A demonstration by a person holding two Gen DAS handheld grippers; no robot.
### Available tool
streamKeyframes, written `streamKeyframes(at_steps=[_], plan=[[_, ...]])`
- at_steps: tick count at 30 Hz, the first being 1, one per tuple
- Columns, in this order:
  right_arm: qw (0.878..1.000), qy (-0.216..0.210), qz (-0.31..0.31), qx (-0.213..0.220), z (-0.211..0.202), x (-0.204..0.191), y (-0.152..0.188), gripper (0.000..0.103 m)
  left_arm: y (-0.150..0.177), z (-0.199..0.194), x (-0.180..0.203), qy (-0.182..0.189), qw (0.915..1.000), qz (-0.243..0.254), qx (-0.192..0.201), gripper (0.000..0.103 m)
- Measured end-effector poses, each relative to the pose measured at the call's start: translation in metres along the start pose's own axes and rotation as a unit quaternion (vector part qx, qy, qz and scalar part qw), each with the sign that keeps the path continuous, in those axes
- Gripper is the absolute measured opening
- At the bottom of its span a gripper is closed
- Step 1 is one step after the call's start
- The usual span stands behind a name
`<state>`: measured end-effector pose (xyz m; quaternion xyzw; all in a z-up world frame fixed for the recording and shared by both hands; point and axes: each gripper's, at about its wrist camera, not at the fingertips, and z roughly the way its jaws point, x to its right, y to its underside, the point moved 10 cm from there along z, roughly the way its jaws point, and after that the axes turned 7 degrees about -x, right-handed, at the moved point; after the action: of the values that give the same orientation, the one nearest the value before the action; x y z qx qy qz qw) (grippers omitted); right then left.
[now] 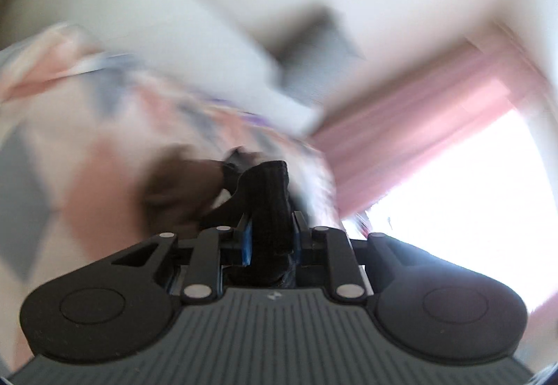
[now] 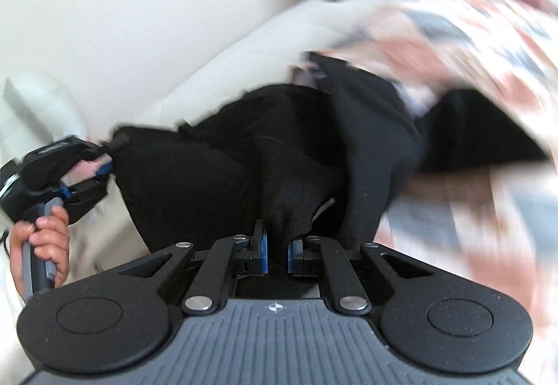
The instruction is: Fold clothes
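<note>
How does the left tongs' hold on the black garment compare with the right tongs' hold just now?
The left tongs pinch a narrow bunched edge of the black garment; the right tongs pinch a thicker fold hanging from the garment's wide middle. Seen from the right wrist, the left tongs grip the garment's far left end, while the right tongs sit near its centre. Both are shut on the same garment, holding it above the patterned bedding.

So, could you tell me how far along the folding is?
Early. Done: the black garment is picked up, with the left gripper and right gripper each shut on it. In hand: it hangs bunched over the patterned bedding. Left: every fold, since none shows.
</note>
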<state>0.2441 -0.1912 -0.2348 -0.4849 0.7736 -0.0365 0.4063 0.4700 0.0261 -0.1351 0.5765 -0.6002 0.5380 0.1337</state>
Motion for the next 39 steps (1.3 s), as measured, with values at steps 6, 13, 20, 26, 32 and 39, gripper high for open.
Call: streamKeyframes(at_steps=[6, 13, 20, 26, 32, 39], plan=[[0.982, 0.024, 0.162, -0.092, -0.043, 0.072, 0.153, 0.031, 0.162, 0.029, 0.133, 0.097, 0.9512, 0.216, -0.197, 0.019], [0.957, 0.115, 0.243, -0.111, -0.143, 0.149, 0.268, 0.052, 0.388, 0.024, 0.103, 0.061, 0.8646, 0.267, -0.421, 0.018], [0.96, 0.145, 0.235, -0.051, -0.214, 0.193, 0.275, 0.059, 0.418, -0.023, 0.07, -0.003, 0.8858, 0.195, -0.421, 0.027], [0.952, 0.096, 0.289, 0.023, -0.226, 0.241, 0.258, 0.074, 0.4, -0.036, 0.059, -0.058, 0.9058, 0.175, -0.381, 0.033], [0.894, 0.053, 0.439, 0.069, -0.18, 0.285, 0.318, 0.079, 0.398, -0.015, 0.025, -0.108, 0.9056, 0.147, -0.383, 0.035], [0.851, 0.022, 0.503, 0.151, -0.113, 0.319, 0.314, 0.069, 0.387, 0.012, -0.003, -0.132, 0.9029, 0.091, -0.399, 0.036]])
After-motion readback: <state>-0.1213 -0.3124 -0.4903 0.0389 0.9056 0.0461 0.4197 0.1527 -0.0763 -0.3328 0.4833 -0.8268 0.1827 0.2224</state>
